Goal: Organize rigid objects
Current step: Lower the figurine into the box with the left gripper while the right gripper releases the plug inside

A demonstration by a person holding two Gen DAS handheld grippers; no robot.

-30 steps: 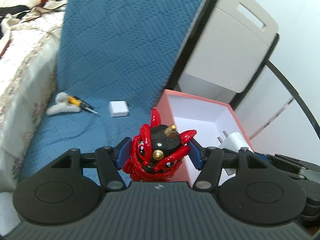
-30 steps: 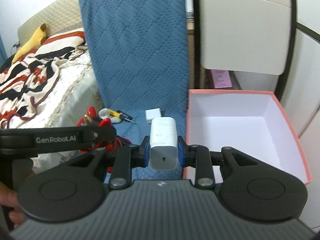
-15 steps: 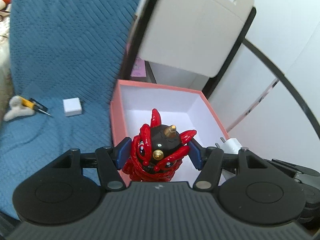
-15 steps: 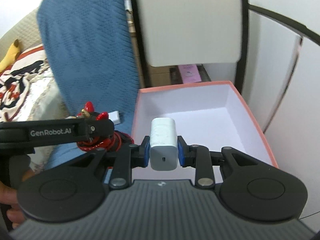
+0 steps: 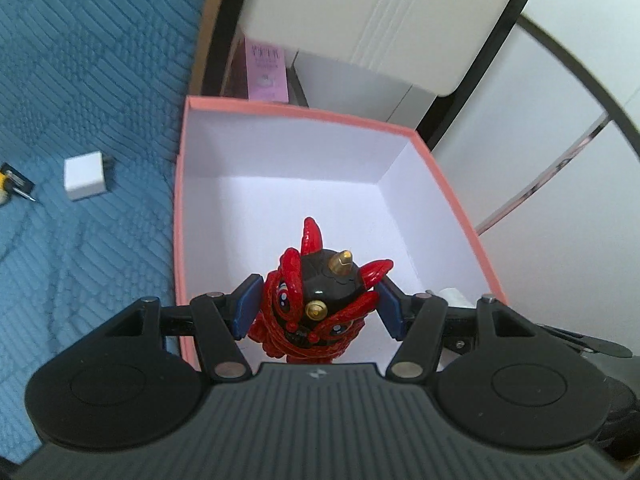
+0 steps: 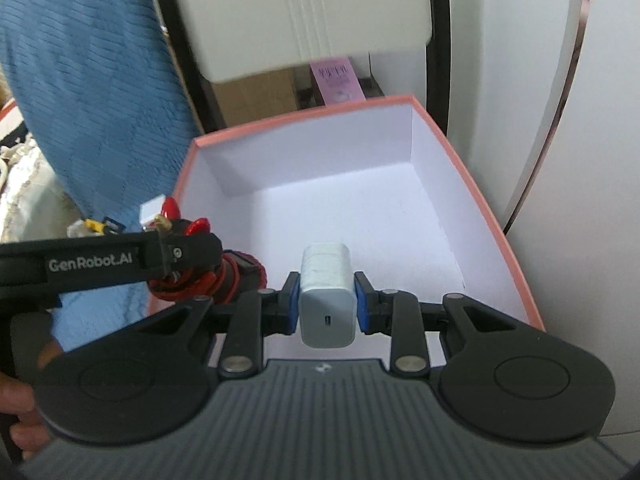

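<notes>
My left gripper (image 5: 318, 306) is shut on a red and black horned figurine (image 5: 320, 304) and holds it over the near left part of the open pink box (image 5: 178, 184), whose inside is white. My right gripper (image 6: 326, 302) is shut on a white USB charger (image 6: 327, 294) and holds it over the box's (image 6: 492, 208) near edge. The left gripper with the figurine (image 6: 188, 276) also shows at the left of the right wrist view. The charger's corner (image 5: 452, 295) shows in the left wrist view.
A second white charger (image 5: 85, 176) and a yellow and black tool (image 5: 10, 186) lie on the blue quilted cover (image 5: 80, 80) left of the box. A white chair back (image 5: 380, 12), a pink carton (image 5: 266, 70) and a white wall stand behind the box.
Both grippers have moved right from over the blue cover to over the pink box, still holding the figurine and the charger. The box now fills the middle of both views.
</notes>
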